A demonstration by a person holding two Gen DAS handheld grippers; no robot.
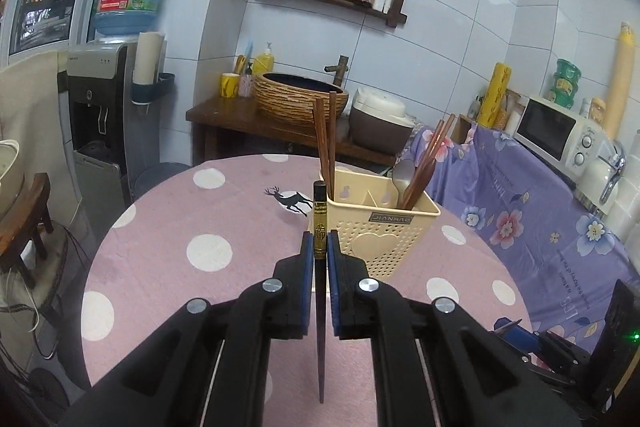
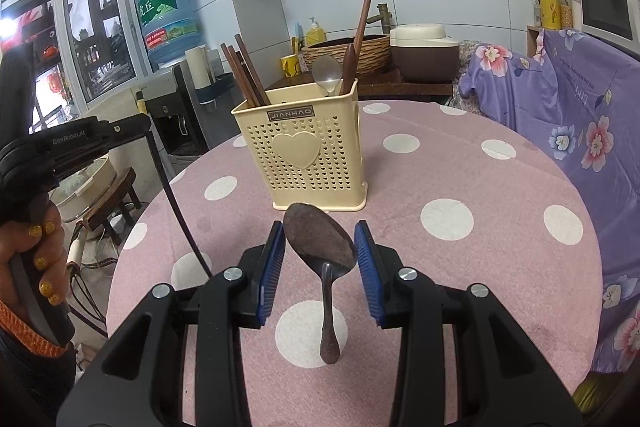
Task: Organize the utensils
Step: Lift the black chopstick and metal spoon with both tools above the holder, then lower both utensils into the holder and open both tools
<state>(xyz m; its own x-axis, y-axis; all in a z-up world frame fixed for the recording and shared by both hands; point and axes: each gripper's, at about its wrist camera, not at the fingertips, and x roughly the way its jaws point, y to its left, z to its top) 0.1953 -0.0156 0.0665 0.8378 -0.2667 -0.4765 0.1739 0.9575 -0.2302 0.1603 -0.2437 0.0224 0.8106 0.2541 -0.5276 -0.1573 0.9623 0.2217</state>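
Dark chopstick (image 1: 320,227) stands upright, pinched in the left gripper (image 1: 319,247) – holder (image 1: 380,227) just upper right; right gripper (image 2: 320,247) clasps a spoon (image 2: 320,243).

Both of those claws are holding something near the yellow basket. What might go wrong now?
The left gripper pinches a thin dark chopstick near one end, so it might swivel or slip. The right gripper holds a spoon only by its bowl edges; it may twist loose. The light utensil holder could tip if bumped.

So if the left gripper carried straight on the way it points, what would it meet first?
Probably the cream utensil holder: the left gripper, shut on a dark chopstick, aims at its near left corner; depth is unclear.
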